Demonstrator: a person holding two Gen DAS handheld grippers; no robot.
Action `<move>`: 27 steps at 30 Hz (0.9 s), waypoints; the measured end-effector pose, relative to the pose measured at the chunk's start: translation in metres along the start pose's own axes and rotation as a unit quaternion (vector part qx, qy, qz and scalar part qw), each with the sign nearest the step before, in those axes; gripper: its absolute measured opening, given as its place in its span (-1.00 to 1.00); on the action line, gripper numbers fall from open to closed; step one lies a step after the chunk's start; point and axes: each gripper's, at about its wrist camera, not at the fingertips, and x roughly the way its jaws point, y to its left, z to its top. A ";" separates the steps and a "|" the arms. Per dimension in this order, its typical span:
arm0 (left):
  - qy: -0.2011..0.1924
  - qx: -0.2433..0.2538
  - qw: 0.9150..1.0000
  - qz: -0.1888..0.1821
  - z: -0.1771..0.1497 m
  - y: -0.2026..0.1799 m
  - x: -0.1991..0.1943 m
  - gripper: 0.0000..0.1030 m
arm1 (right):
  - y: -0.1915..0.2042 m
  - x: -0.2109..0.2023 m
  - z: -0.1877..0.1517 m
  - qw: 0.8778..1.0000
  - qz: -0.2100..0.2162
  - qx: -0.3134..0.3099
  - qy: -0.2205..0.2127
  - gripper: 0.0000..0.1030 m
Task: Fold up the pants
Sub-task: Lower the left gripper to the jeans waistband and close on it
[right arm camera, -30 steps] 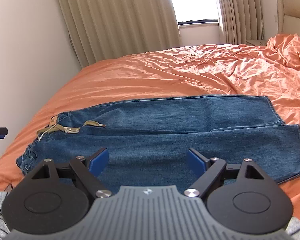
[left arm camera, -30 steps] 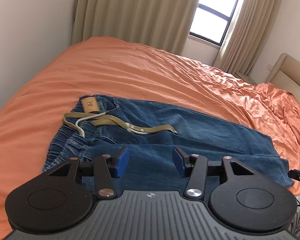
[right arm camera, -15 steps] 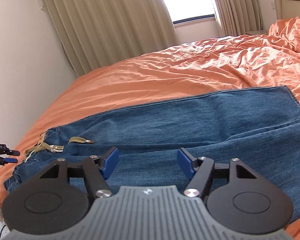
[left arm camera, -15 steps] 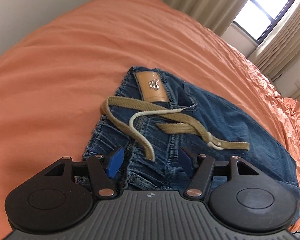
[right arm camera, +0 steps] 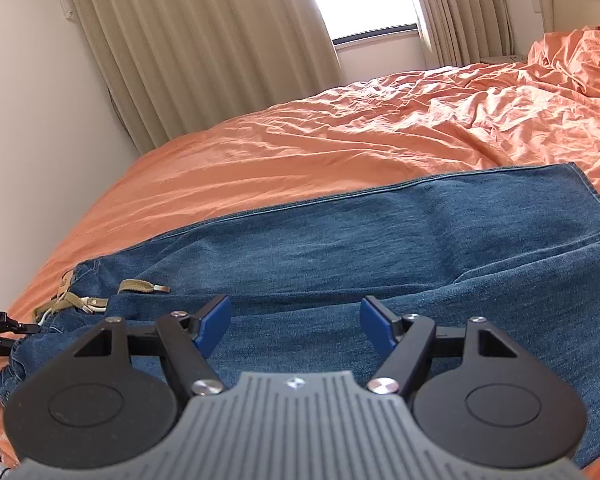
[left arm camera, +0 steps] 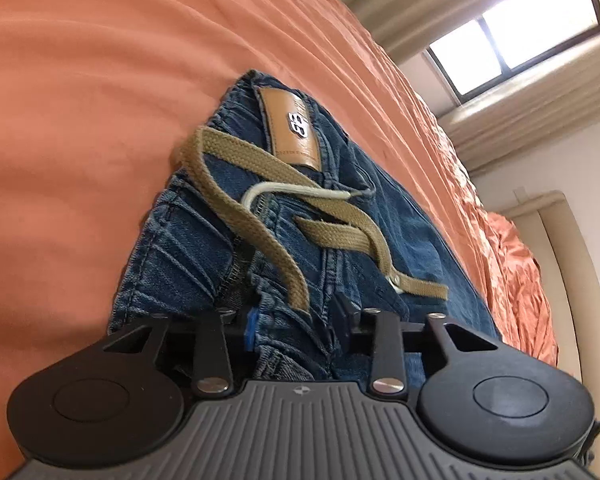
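Blue jeans (right arm camera: 380, 240) lie flat on the orange bed, legs stretched to the right. In the left wrist view their waistband (left arm camera: 204, 248) is close up, with a tan leather patch (left arm camera: 292, 128), a khaki belt (left arm camera: 260, 216) and a white drawstring. My left gripper (left arm camera: 296, 316) is open, its fingers pressed down into the near waistband edge with denim bunched between them. My right gripper (right arm camera: 296, 320) is open and empty, just above the middle of the near leg. The left gripper also shows at the right wrist view's left edge (right arm camera: 0, 328).
The orange bedsheet (right arm camera: 340, 136) is wrinkled, with a bunched heap at the far right (right arm camera: 572, 56). Beige curtains (right arm camera: 200, 40) and a window stand behind the bed. A white wall (right arm camera: 28, 140) runs along the left. A padded headboard (left arm camera: 572, 280) is at the right.
My left gripper has dropped low and forward onto the waistband, its fingers now sinking into the denim. My right gripper has come lower and closer to the pant leg and opened slightly wider.
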 end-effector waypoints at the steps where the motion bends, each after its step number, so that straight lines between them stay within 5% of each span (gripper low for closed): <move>1: -0.013 -0.013 1.000 0.002 0.000 -0.003 -0.004 -0.77 | 0.002 0.000 -0.001 1.000 -0.002 -0.007 0.000 0.33; 3: -0.048 0.018 0.999 0.006 -0.004 -0.024 -0.016 -0.82 | 0.005 -0.002 -0.001 1.000 -0.006 -0.017 -0.002 0.33; 7: -0.098 0.098 0.986 0.091 -0.023 -0.083 -0.052 -0.85 | 0.004 -0.008 -0.003 1.000 -0.015 -0.022 -0.012 0.33; 10: -0.084 0.114 0.976 0.165 -0.025 -0.083 -0.061 -0.85 | -0.002 -0.012 -0.002 1.000 -0.021 -0.010 -0.017 0.33; 17: -0.039 0.103 0.963 0.245 -0.026 -0.048 -0.007 -0.82 | -0.017 -0.012 -0.001 0.999 -0.032 0.020 -0.002 0.33; 23: -0.026 0.154 0.942 0.296 -0.031 -0.070 -0.006 -0.41 | -0.022 -0.012 -0.003 0.998 -0.057 0.031 0.027 0.46; 25: -0.030 0.179 0.928 0.327 -0.036 -0.087 -0.016 0.06 | -0.021 -0.015 -0.003 0.998 -0.057 0.021 0.031 0.48; 27: -0.037 0.222 0.914 0.337 -0.046 -0.104 -0.028 0.09 | -0.020 -0.021 -0.001 0.998 -0.054 0.015 0.034 0.50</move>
